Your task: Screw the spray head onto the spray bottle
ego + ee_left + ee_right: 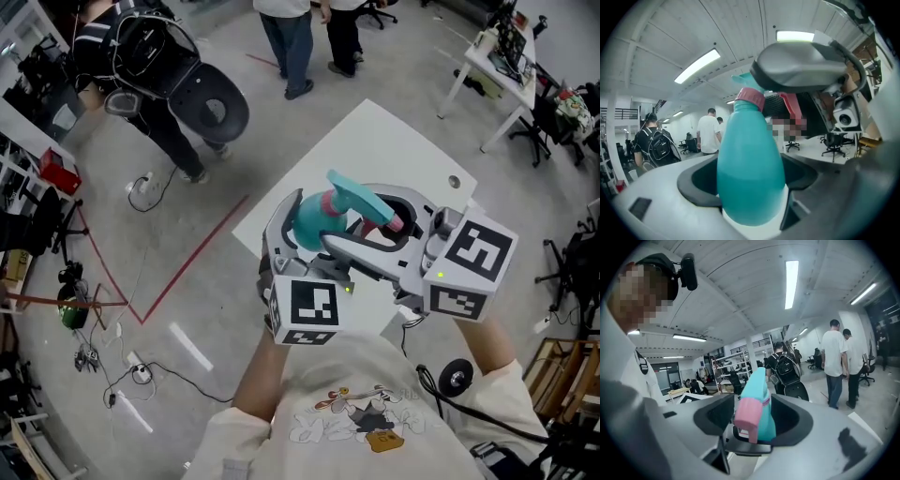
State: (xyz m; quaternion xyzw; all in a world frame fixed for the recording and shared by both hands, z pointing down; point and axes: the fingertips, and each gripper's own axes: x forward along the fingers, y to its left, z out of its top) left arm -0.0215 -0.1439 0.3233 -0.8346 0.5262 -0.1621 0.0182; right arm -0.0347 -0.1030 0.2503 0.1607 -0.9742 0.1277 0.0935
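A teal spray bottle (pixel 750 168) with a pink collar (pixel 751 98) stands between the jaws of my left gripper (pixel 751 192), which is shut on its body. In the head view the bottle (pixel 307 221) is held above the white table, with my left gripper (pixel 298 246) around it. The teal spray head (pixel 356 197) with its pink trigger (pixel 394 223) sits on the bottle's neck. My right gripper (pixel 757 427) reaches in from the right. The spray head (pixel 759 399) stands between its jaws with a gap on each side, so the jaws are open.
A white table (pixel 375 141) lies below the grippers, with a small hole near its right corner. Two people stand on the far floor (pixel 300 42), another with a backpack at the upper left (pixel 159 66). Red tape lines and cables run across the floor on the left.
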